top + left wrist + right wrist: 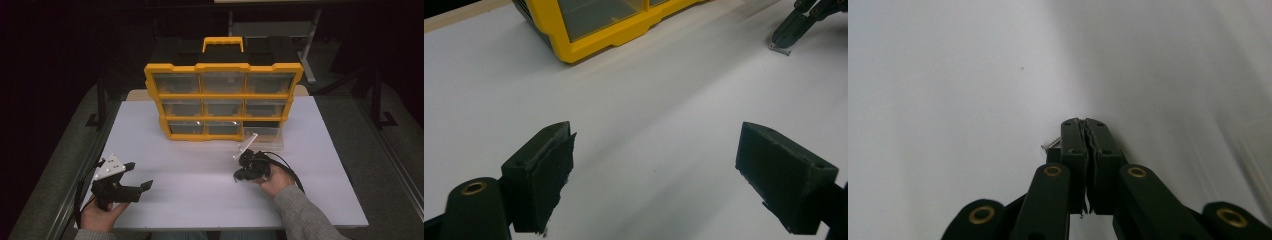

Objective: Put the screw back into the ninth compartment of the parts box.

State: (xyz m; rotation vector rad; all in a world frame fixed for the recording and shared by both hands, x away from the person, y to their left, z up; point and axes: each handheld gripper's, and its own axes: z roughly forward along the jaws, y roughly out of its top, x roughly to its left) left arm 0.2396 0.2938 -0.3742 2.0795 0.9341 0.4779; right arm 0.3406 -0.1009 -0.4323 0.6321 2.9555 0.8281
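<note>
On the white table (165, 150) stands the yellow drawer organizer (223, 100); its clear bottom-right drawer (264, 136) is pulled out. Near it, the right gripper (1083, 131) has pinched a small screw (1051, 145), delivery apparently remaining. The left gripper (656, 165) gapes wide, empty.

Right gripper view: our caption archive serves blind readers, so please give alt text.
The right tongs point down at a white table with their black jaws pressed together. A small screw sticks out beside the left jaw.

No readable text, label, brand or number anywhere. The yellow organizer (223, 95) carries no legible marking. The white tabletop (200, 170) bears none either.
</note>
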